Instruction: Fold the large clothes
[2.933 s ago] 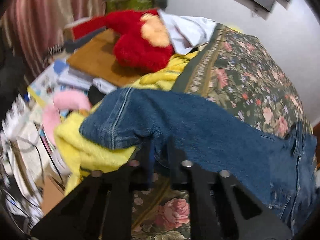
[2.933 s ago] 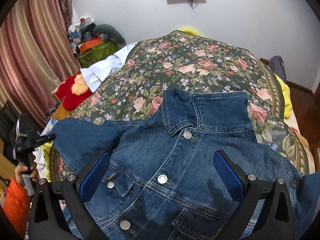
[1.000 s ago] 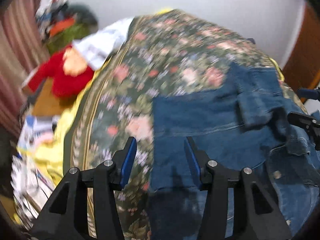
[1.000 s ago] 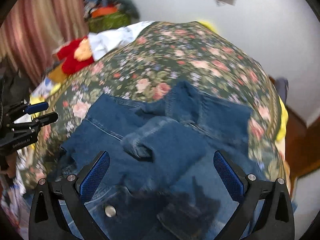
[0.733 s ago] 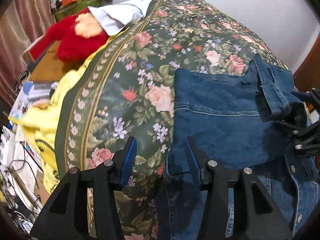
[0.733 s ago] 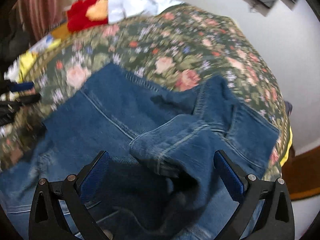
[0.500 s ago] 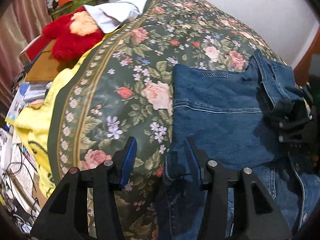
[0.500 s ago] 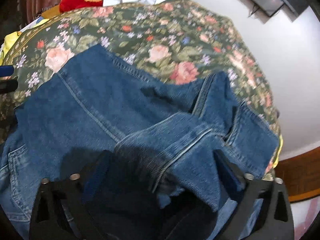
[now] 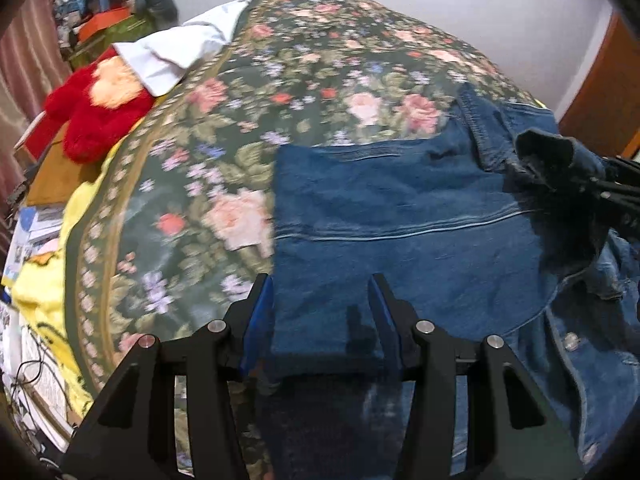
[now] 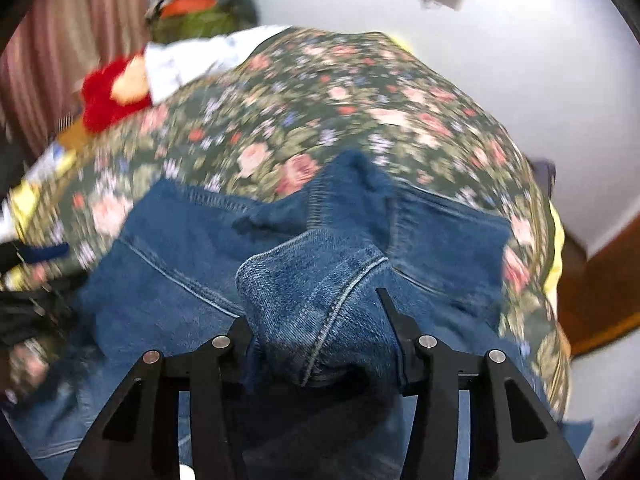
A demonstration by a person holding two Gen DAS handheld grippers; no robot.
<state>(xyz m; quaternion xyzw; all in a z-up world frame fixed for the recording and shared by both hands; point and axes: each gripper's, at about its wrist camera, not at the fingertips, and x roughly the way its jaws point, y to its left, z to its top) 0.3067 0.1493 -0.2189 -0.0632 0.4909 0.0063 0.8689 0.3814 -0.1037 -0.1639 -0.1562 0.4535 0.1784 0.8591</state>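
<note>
A blue denim jacket (image 9: 400,220) lies on the floral bedspread (image 9: 320,60), one side folded over its middle. My left gripper (image 9: 322,312) hangs low over the jacket's left folded edge, jaws half apart. Denim shows between the fingers, but the pads do not squeeze it. My right gripper (image 10: 316,328) is closing its jaws on a bunched sleeve fold (image 10: 316,280), and denim fills the gap between the fingers. In the left wrist view that sleeve end (image 9: 548,152) stands raised off the jacket beside the right gripper (image 9: 616,192).
A red plush toy (image 9: 92,112) and a white cloth (image 9: 180,52) lie at the bed's far left. A yellow blanket (image 9: 44,288) hangs off the left side above floor clutter. A wooden door (image 9: 600,92) stands at the right, with a wall behind the bed.
The right jaws have gone from wide apart to narrow around the sleeve fold, which now stands up. The left gripper has sunk toward the jacket's left edge, its opening unchanged.
</note>
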